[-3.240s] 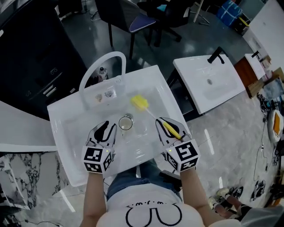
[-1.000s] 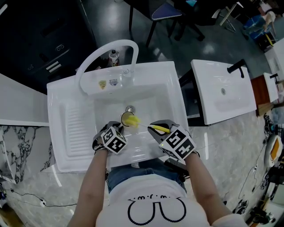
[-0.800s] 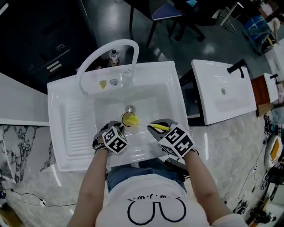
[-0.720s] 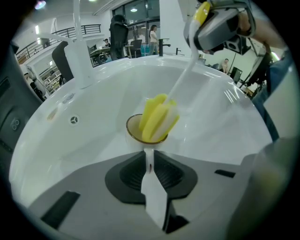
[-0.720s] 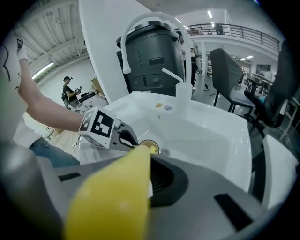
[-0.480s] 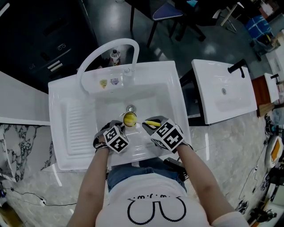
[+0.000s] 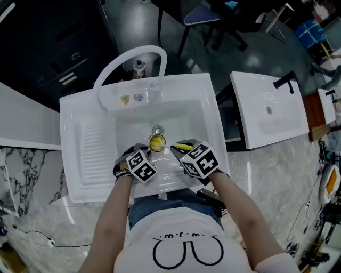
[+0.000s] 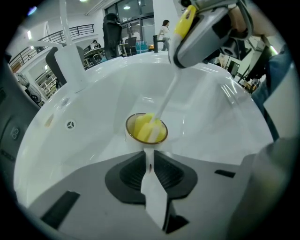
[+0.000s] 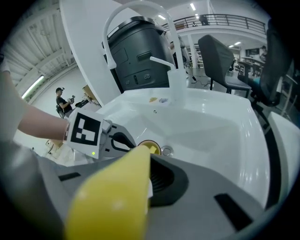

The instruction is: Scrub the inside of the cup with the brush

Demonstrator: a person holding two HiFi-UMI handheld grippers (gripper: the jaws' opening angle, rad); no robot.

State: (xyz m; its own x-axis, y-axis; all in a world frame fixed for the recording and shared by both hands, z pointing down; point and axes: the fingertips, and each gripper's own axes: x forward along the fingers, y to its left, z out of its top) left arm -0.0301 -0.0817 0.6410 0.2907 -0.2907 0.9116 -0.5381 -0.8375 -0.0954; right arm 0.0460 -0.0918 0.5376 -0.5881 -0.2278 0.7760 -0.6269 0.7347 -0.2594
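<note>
A small cup [image 7: 156,143] sits in the white sink [image 7: 197,114], just in front of the drain [image 7: 156,129]. My left gripper [image 7: 144,153] is shut on a thin white part at the cup's near side [image 8: 149,165], which looks like its handle. The brush's yellow sponge head [image 8: 146,127] sits inside the cup [image 8: 146,129]. Its pale stem [image 8: 165,94] runs up to my right gripper [image 8: 206,28]. My right gripper [image 7: 180,150] is shut on the brush's yellow handle [image 9: 117,197], which fills that view's foreground. The cup [image 9: 149,147] shows beyond it.
A tall arched white faucet [image 7: 128,57] stands at the sink's back edge. A ribbed draining board [image 7: 93,154] lies to the left. A second white basin [image 7: 269,109] with a black tap sits to the right. A chair [image 7: 200,16] stands beyond.
Earlier the brush hung over the basin away from the cup. Over the last second my right gripper has moved left and the sponge head has gone into the cup. My left gripper has stayed in place.
</note>
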